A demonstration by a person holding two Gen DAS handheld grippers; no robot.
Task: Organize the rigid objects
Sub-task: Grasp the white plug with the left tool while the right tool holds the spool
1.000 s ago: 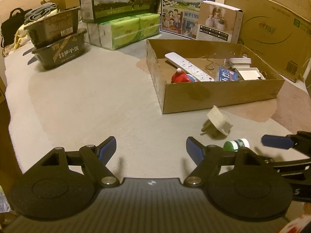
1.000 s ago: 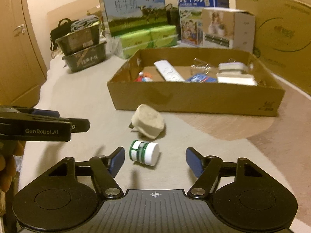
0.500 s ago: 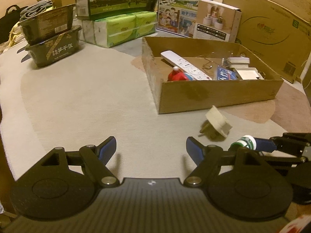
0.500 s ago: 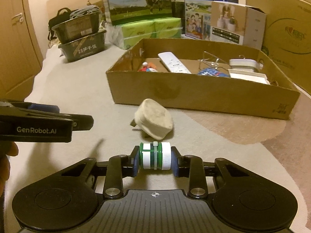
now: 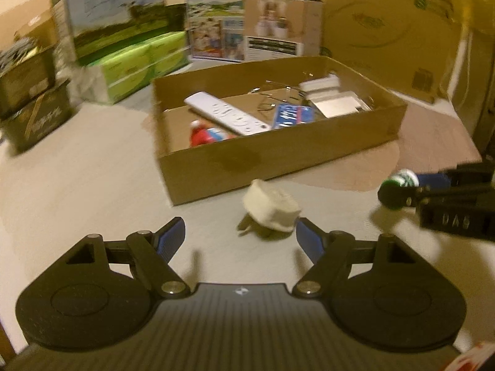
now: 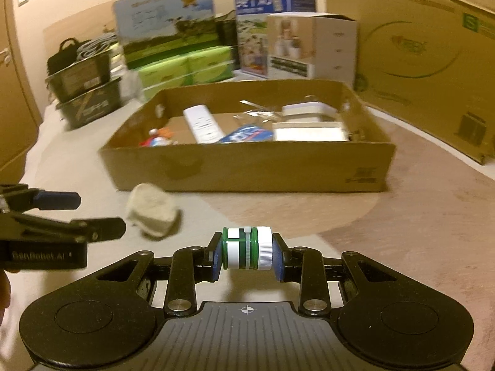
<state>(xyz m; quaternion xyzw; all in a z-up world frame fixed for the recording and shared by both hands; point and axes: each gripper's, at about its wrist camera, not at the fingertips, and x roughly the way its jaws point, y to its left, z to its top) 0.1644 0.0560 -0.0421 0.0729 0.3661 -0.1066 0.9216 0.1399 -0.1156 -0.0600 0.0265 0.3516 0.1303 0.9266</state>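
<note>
Beige carpet (image 6: pixel 402 247) with a cardboard box (image 6: pixel 247 167) of odds and ends, right gripper (image 6: pixel 246 252) pinching a little green-and-white bottle (image 6: pixel 246 248) off the floor, left gripper (image 5: pixel 240 237) spread empty near a white plug (image 5: pixel 272 208).

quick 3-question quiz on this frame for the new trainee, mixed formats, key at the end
1. True or false: the right claw is shut on the small green and white bottle.
2. Which of these still lies on the floor in front of the cardboard box? A) the white remote B) the beige plug adapter C) the red toy
3. Fill in: the left claw is ____, with nothing between its fingers.

Key
1. True. Both pads press on the bottle's ends.
2. B. The remote and the toy are inside the box.
3. open
</note>
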